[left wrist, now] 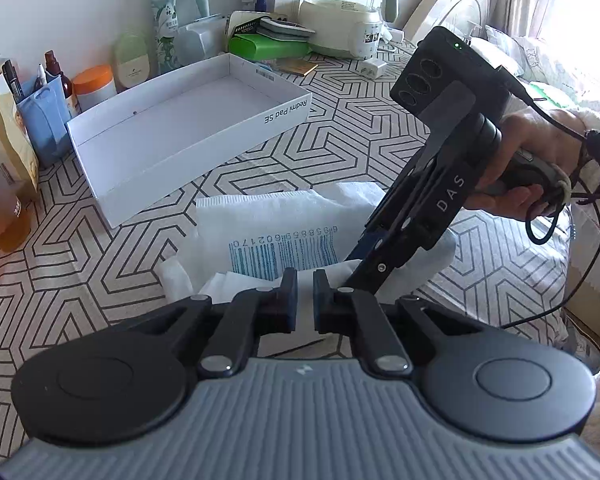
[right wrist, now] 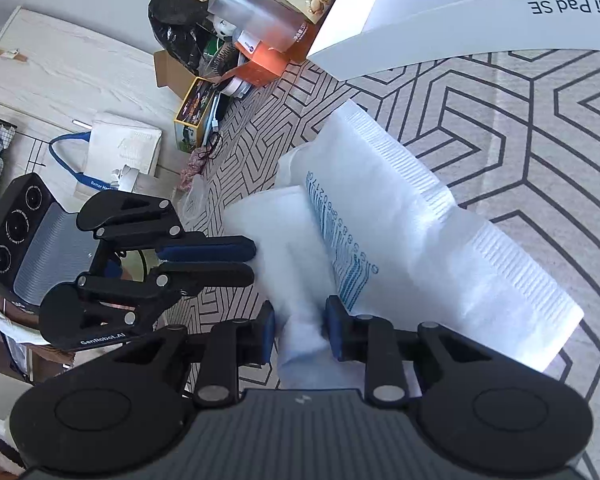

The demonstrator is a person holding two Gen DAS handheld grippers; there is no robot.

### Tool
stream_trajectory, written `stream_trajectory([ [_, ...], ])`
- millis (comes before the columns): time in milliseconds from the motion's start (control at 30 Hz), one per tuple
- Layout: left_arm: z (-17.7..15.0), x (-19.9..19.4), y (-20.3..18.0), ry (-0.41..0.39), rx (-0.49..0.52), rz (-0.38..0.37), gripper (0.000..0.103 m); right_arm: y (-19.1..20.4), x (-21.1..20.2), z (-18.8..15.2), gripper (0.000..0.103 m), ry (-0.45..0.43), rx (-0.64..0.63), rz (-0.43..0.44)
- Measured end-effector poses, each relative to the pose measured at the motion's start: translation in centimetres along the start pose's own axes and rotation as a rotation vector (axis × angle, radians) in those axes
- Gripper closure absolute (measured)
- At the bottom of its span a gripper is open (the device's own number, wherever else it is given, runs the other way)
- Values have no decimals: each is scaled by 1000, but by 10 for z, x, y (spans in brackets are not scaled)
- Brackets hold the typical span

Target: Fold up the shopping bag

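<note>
Right gripper [right wrist: 300, 330] is clamped on a bunched fold of the white plastic shopping bag [right wrist: 400, 240], blue pads squeezing the plastic from both sides, with only the width of that pinched material between them. The left gripper [left wrist: 305, 300] hovers just over the bag's near edge, fingers drawn almost together with a thin slit between; in the right wrist view its tips [right wrist: 248, 258] sit against the bag's left side, but I can't tell whether any plastic is caught between them.

The bag lies partly folded on the geometric-patterned tablecloth [left wrist: 100, 240], blue barcode [left wrist: 284, 254] face up, crimped seam along its far edge. Beyond it sits an open white Redmi Pad SE box [left wrist: 188, 128], close to the bag's far corner. Bottles and a blue holder [left wrist: 44, 120] crowd the left wall. Open cloth shows right of the bag, where the person's hand [left wrist: 532, 160] grips the right handle.
</note>
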State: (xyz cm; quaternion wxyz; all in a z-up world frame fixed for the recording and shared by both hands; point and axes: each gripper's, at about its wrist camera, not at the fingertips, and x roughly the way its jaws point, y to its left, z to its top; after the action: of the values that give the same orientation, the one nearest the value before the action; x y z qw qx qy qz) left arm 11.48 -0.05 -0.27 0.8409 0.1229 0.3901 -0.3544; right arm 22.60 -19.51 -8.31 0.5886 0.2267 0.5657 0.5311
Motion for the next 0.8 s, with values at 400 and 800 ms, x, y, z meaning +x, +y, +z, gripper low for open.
stream_trajectory([
  [400, 1, 14, 12, 2, -44, -51, 94, 16, -17, -12, 60, -71, -127, -141],
  [800, 6, 31, 32, 13, -113, -137, 94, 103, -35, -102, 68, -299, -634, -521],
])
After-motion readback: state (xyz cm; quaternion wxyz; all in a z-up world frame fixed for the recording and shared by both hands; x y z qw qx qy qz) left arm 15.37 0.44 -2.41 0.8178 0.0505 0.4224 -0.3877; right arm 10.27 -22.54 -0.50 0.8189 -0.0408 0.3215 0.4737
